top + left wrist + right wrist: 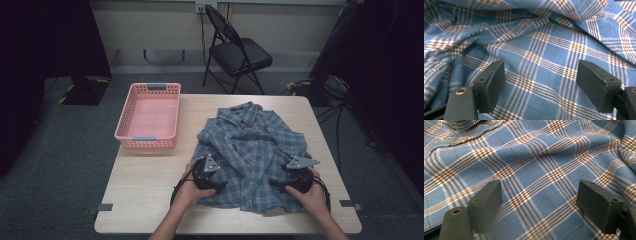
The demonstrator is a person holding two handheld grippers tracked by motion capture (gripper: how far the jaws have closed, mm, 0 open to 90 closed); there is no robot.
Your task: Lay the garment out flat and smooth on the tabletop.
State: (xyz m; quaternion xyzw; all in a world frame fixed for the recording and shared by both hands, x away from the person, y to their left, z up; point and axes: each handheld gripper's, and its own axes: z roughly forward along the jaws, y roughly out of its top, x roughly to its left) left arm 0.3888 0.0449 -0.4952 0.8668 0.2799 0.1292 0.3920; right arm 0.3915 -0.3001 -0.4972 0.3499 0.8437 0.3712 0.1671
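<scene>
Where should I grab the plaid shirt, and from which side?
Take the shirt by its near hem, one bottom corner per hand-held gripper, coming in low from the person's side. That edge lies flat and nearest; the sleeves farther up are rumpled. The left hand-held gripper and right hand-held gripper hang open above flat cloth, which probably gives no fold to pinch.

A blue shirt (252,155) with brown-and-white checks lies spread on the table, rumpled, collar toward 12 o'clock and hem toward 6 o'clock near the front edge. Folds bunch along its 9 o'clock side; one sleeve lies gathered at 3 o'clock.
</scene>
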